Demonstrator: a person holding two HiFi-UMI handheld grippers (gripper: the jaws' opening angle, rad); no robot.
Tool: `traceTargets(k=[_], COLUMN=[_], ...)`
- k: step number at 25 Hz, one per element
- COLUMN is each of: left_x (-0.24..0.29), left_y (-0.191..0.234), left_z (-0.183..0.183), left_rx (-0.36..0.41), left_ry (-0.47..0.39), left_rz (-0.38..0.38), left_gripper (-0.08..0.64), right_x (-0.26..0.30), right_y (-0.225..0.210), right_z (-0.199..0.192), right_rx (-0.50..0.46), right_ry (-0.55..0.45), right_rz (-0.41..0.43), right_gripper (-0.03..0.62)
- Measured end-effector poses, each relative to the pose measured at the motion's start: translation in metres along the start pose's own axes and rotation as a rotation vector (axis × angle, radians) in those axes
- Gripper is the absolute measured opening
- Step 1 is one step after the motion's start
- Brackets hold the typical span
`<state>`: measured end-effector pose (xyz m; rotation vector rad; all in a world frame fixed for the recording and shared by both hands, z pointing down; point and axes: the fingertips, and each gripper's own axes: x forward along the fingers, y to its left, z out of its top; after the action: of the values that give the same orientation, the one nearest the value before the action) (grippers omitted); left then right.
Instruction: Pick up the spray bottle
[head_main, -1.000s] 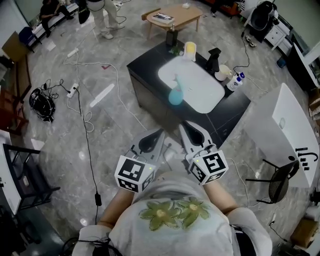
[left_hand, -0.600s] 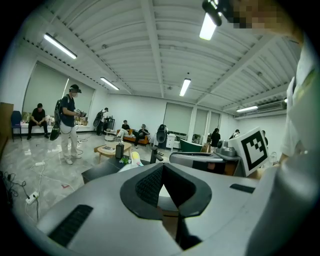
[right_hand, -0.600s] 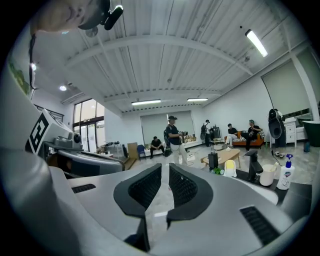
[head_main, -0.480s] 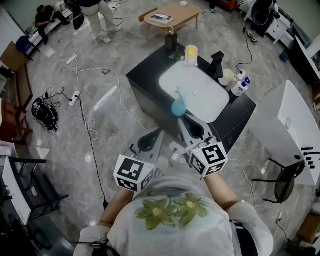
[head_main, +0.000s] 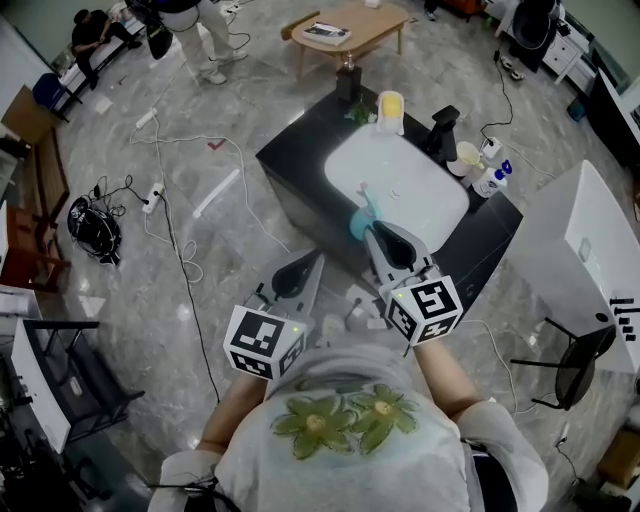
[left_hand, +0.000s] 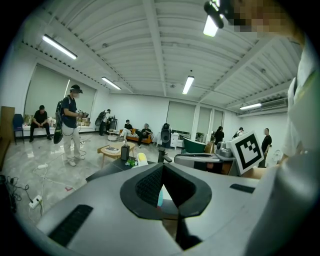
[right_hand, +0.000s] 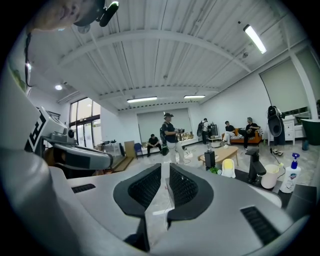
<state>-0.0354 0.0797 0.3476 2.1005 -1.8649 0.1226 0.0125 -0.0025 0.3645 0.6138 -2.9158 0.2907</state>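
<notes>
You are holding both grippers out in front of you, pointing them toward the black counter (head_main: 300, 148). The left gripper (head_main: 316, 260) is hanging short of the counter's near edge. Its jaws are meeting at the tips with nothing gripped between them. The right gripper (head_main: 374, 233) is reaching to that near edge, its jaws pressed down to a thin slit and holding nothing.

The teal spray bottle (head_main: 360, 222) is standing at the near edge, against the near rim of the white sink (head_main: 400, 190). It is just beside the right gripper's tips, but you cannot tell from above whether they are touching it. In the left gripper view a sliver of teal is showing beyond the jaws.

Along the far edge a yellow bottle (head_main: 390, 112) and a black faucet (head_main: 443, 128) are standing. Toward the right corner a white cup (head_main: 466, 158) and white bottles with blue tops (head_main: 492, 180) are sitting close together.
</notes>
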Motion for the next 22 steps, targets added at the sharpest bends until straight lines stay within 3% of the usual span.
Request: traceTargets(k=[13,22], left_x=[0.011,0.028], left_y=[0.003,0.003], left_z=[-0.006,-0.021], left_rx=[-0.023,-0.033], left_ry=[0.007,0.084], left_rz=[-0.037,-0.112], left_gripper=[0.009,0.009], right_x=[0.007,0.008], right_y=[-0.005,-0.017], right_z=[-0.008,-0.016], right_rx=[-0.019,-0.004], right_ry=[0.054,0.095], right_rz=[-0.029,-0.102], right_gripper=[0.032,0.032])
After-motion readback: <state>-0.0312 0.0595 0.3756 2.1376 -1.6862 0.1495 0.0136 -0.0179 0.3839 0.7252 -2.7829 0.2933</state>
